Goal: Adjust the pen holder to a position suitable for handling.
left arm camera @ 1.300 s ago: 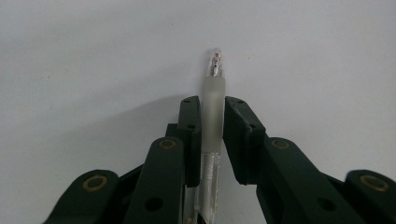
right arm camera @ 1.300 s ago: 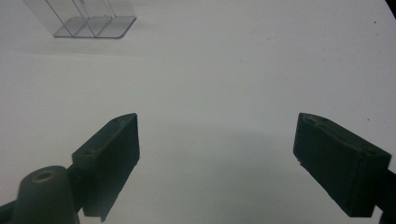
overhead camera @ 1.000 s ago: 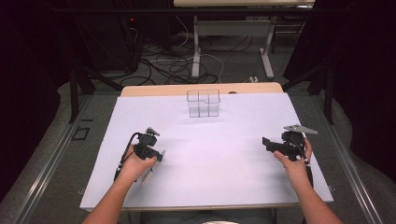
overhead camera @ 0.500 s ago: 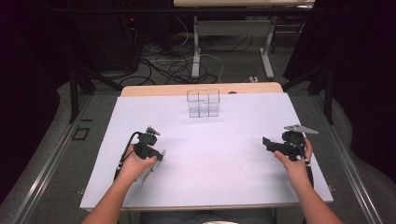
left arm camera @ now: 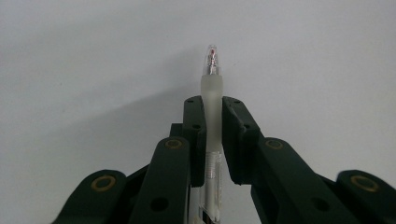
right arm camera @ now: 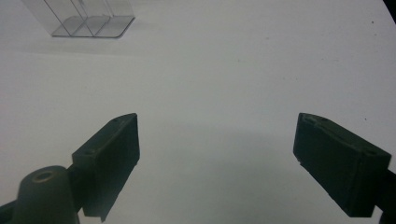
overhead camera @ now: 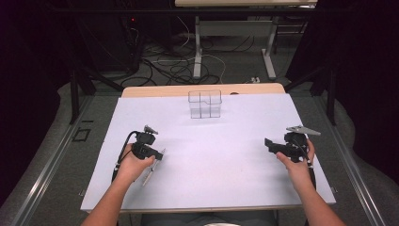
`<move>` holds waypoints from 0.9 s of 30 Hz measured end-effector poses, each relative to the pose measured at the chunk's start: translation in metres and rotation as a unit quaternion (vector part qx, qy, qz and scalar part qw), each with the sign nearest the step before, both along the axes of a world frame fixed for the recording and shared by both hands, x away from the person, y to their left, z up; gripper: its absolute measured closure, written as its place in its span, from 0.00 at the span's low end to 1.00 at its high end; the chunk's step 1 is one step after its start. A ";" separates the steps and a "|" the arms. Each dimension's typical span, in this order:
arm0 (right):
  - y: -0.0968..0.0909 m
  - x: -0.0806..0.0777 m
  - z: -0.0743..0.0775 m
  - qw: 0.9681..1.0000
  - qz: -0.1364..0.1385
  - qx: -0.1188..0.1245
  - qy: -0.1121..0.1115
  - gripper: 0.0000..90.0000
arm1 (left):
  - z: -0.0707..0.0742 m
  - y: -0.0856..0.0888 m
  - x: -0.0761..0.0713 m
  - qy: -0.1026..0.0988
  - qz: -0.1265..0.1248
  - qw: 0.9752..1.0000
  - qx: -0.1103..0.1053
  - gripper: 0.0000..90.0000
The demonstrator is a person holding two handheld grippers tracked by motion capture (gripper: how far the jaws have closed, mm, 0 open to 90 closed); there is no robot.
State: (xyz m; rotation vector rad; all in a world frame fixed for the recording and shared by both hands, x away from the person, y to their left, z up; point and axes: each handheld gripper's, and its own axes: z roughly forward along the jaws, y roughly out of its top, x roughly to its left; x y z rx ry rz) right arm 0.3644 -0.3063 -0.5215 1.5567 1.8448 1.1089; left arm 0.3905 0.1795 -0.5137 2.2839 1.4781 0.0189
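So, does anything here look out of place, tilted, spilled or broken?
Nothing stands out. The clear organizer stands upright at the far side of the white table. The left gripper holds a clear pen straight between its jaws; the right gripper is open.

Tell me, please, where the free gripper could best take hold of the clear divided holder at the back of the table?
Best by one upright outer wall of the clear holder, coming from above with the open right gripper. Its top is open and its walls are thin, so one of the jaws could probably slip inside and one outside.
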 end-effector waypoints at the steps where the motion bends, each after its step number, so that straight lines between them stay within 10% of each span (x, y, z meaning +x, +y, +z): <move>1: 0.000 0.000 0.000 1.000 0.000 0.000 0.000 0.16 | 0.000 0.000 0.000 -0.001 0.000 1.000 -0.002 0.89; 12: -0.001 0.000 0.000 1.000 -0.001 -0.002 -0.001 0.16 | 0.008 0.012 -0.002 -0.024 0.019 0.998 -0.060 0.89; 27: 0.001 0.000 -0.001 1.000 0.002 -0.005 -0.001 0.16 | 0.012 0.020 -0.009 -0.090 0.037 0.986 -0.138 0.89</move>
